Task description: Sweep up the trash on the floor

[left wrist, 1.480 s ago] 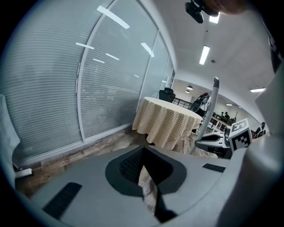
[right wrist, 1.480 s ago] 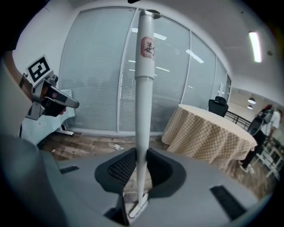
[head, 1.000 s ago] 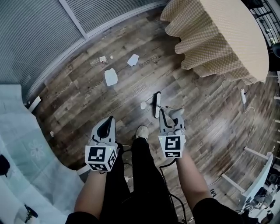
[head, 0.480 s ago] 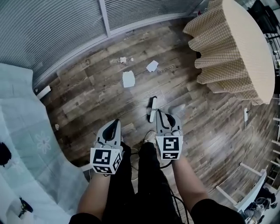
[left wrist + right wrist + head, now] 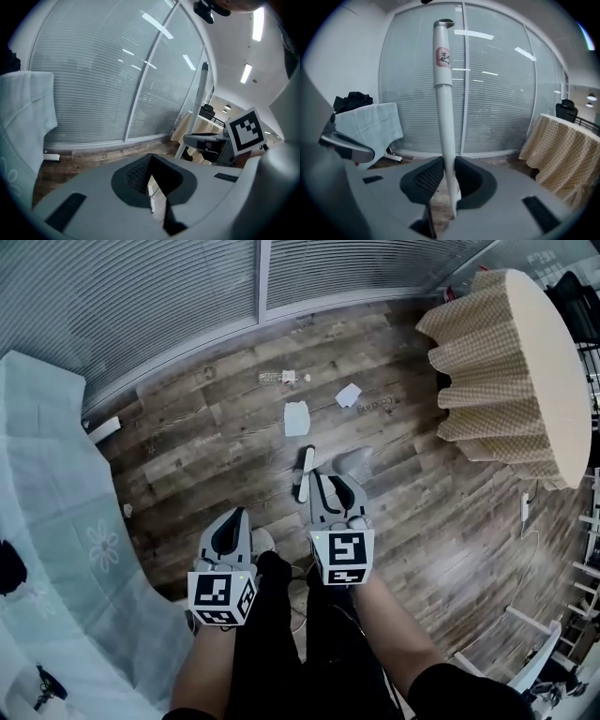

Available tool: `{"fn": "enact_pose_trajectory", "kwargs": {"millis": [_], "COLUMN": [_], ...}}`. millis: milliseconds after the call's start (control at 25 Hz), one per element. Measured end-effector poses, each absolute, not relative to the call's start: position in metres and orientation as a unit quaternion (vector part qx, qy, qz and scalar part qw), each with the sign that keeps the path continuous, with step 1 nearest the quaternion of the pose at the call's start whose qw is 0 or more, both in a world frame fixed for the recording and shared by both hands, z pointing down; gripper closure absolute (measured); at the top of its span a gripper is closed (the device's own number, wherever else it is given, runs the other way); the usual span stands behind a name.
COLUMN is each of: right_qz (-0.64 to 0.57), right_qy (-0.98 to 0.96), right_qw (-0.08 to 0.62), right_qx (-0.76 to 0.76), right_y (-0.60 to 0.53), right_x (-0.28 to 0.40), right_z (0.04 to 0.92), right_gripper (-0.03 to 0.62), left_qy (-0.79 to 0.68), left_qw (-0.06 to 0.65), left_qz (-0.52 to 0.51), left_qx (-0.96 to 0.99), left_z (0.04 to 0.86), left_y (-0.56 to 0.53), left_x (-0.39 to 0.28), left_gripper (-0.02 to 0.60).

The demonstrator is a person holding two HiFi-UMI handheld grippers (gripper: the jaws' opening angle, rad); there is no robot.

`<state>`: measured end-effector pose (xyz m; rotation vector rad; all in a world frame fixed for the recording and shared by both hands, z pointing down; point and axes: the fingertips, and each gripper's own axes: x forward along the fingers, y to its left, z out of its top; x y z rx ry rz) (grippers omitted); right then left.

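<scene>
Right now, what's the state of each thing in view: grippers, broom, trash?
Left gripper: shut, empty.
Right gripper: shut on the handle.
Handle: upright, held between the jaws.
Papers: two pieces, loose on the floor, unswept.
Plastic: clear piece, lying on the floor, unswept.

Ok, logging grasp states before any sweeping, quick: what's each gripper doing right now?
Left gripper: shut, nothing between its jaws.
Right gripper: shut on the upright white handle.
</scene>
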<state>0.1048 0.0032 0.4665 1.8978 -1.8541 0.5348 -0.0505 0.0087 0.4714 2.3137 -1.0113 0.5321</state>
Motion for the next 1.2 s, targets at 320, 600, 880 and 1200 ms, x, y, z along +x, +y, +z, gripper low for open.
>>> {"fn": "enact_pose_trajectory", "kwargs": {"millis": [320,600,880,1200], "right_qz": [0.196,0.179,0.202,0.195], "right_qy": [-0.692,-0.733,-0.732,-0.711], "right_qw": [0.178,0.178,0.160,0.143], "right_qx": [0.672,0.632,0.630,0.660], "right_y": [-0.036,-0.059,-0.057,-0.058], "right_x": [0.063,0.047,0.126,0.266], "right_z": [0.460,0.457,0.450,0.426], "right_gripper": [0.508,0.508,0.508,0.508], "left_qy": [-0.416,-0.473,-0.477,-0.422], "left_qw": [0.274,0.304,0.313,0.308], "left_qz": [0.187,0.206,0.200,0.203], "left_qx": [0.847,0.801,0.797,0.828], "left_z": [0.477,0.499,0.506,0.512], "left_y": [-0.016,0.000,-0.006,-0.020], "left_x": [-0.101,-0.128,-0.062,0.067], "left_gripper": [0.586,0.586,0.586,0.586]}}
